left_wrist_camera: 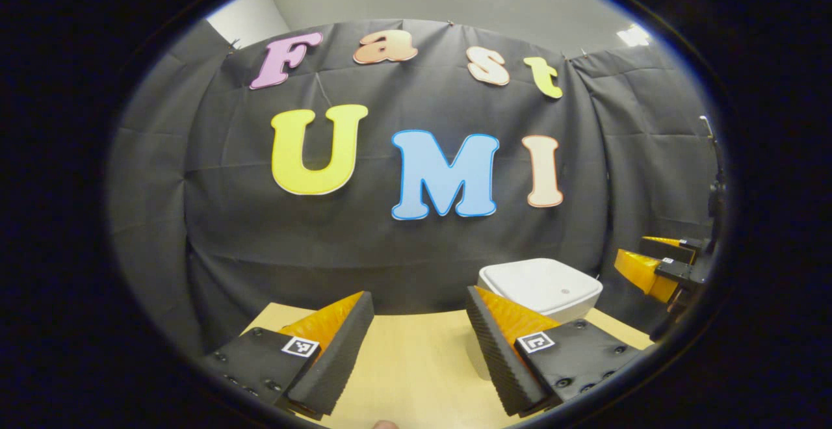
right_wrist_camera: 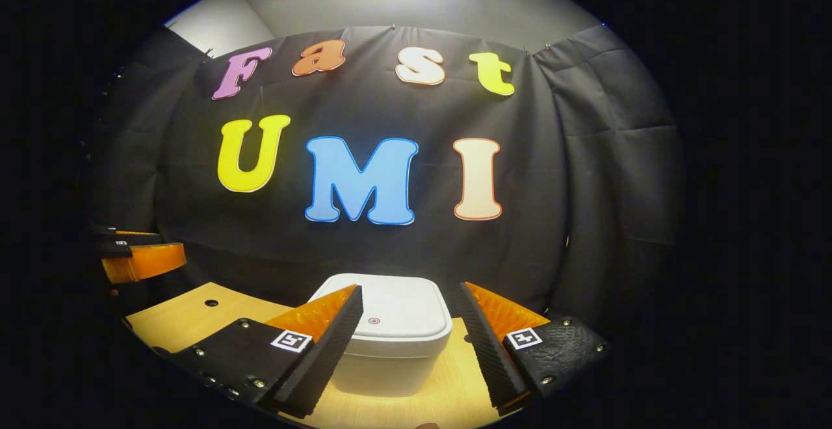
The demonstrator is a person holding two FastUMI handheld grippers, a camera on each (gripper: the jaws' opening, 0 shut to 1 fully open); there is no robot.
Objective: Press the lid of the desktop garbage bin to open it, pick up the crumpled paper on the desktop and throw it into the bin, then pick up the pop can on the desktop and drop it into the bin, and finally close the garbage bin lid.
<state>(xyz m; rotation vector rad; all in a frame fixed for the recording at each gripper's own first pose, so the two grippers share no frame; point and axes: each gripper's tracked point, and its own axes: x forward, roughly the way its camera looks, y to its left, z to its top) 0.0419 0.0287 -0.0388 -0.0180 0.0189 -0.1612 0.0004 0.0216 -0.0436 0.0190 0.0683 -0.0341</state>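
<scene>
Bin [right_wrist_camera: 390, 325] sits shut on the surface [right_wrist_camera: 195, 318], so the lid-pressing step looks unstarted. Right claw [right_wrist_camera: 409, 344] and left claw [left_wrist_camera: 419, 344] are both spread, grasping nothing. Next, the right claw should probably descend onto the lid.

A recording booth: black cloth wall [right_wrist_camera: 585, 175] (pinned up) behind a wooden desktop [left_wrist_camera: 416, 357].

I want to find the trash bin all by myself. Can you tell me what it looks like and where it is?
Look for the light wooden table in front of the black cloth wall. Near its back edge, by the cloth, sits the garbage bin, a white box with rounded corners. Its flat lid is shut and has one tiny round dot in the middle, and it is the only white thing on the table.
</scene>
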